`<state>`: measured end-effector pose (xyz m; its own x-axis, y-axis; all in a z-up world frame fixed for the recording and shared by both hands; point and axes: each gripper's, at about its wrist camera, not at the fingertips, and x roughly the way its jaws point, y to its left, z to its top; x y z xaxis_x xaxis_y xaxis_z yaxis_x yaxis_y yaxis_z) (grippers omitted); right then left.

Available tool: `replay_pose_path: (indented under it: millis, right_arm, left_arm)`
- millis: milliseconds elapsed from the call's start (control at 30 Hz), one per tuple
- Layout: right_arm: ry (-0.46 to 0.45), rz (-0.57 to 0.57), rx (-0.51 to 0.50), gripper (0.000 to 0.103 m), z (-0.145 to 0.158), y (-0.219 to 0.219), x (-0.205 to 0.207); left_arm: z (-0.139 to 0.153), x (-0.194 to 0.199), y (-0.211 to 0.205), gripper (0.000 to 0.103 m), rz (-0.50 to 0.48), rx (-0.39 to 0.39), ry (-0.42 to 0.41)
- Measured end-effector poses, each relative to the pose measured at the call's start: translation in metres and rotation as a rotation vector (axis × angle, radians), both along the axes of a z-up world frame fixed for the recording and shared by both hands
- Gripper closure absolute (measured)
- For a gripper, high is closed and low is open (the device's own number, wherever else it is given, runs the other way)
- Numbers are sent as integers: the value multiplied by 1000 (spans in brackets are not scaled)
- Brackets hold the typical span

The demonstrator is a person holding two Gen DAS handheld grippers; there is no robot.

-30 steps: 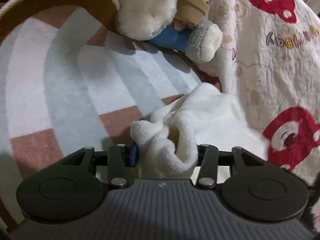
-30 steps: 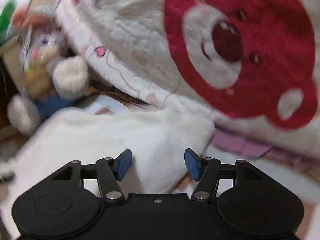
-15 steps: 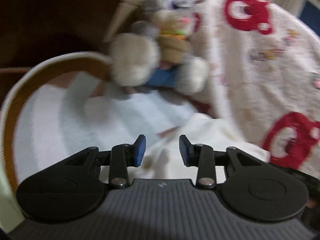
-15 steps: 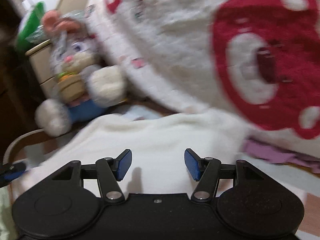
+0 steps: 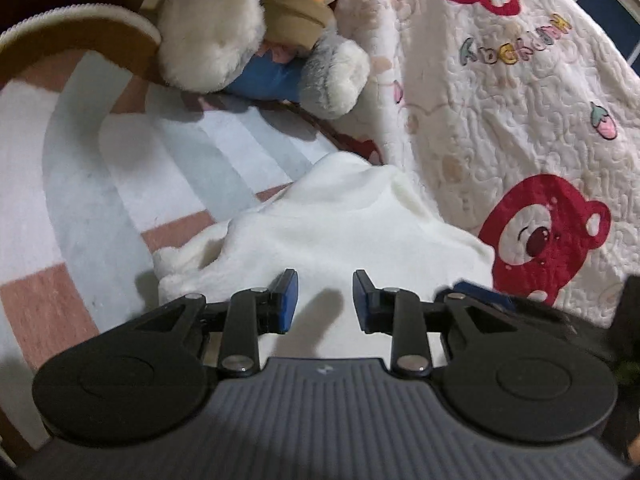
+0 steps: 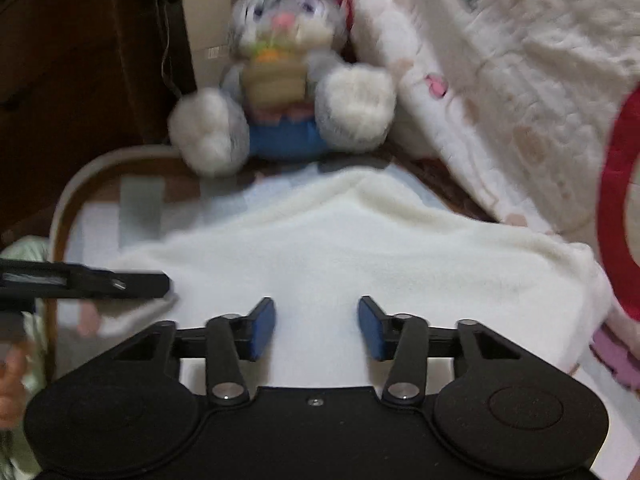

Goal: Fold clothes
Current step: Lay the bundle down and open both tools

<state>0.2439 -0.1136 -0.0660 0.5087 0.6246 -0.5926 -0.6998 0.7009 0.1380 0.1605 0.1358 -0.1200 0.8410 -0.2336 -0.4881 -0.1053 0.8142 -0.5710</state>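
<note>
Released since earlier — white fleece garment [image 5: 344, 232]

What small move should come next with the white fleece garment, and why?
Probably bring both claws down to one edge of the white fleece garment and pinch it. The left claw and the right claw have just been closing with nothing between the pads, and the garment lies loose on the striped rug.

Striped rug [image 5: 92, 184], bands of white, pale grey-blue and dusty pink, brown border curving at far left. Directly on it: white fleece garment [image 5: 344, 240] near centre; plush rabbit [image 5: 256, 40] seated at far edge; bear-print quilt [image 5: 520, 120] draped along right.
</note>
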Motion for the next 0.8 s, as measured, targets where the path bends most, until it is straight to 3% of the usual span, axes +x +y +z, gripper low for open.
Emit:
replay_pose_path:
  millis: [133, 267, 333, 500, 600, 700, 800]
  right_arm:
    - [-50, 0, -38, 55, -5, -9, -38]
    - [-77, 4, -99, 55, -28, -15, -54]
    - [-80, -22, -83, 55, -32, -17, -61]
    - [-71, 6, -73, 55, -32, -22, -95]
    - [-116, 40, -114, 53, -35, -27, -116]
    - [-156, 94, -170, 49, -38, -27, -137]
    - [-82, 153, -182, 49, -43, -30, -145]
  left_arm:
    - [12, -2, -16, 72, -71, 30, -32]
    - [10, 6, -42, 70, -157, 101, 9]
    - [2, 10, -54, 69, -149, 167, 69]
    - [5, 8, -54, 67, -91, 216, 86]
    - [3, 7, -52, 68, -59, 307, 95]
    - [-1, 11, -48, 69, -32, 337, 97]
    - [-3, 14, -48, 71, -15, 383, 103]
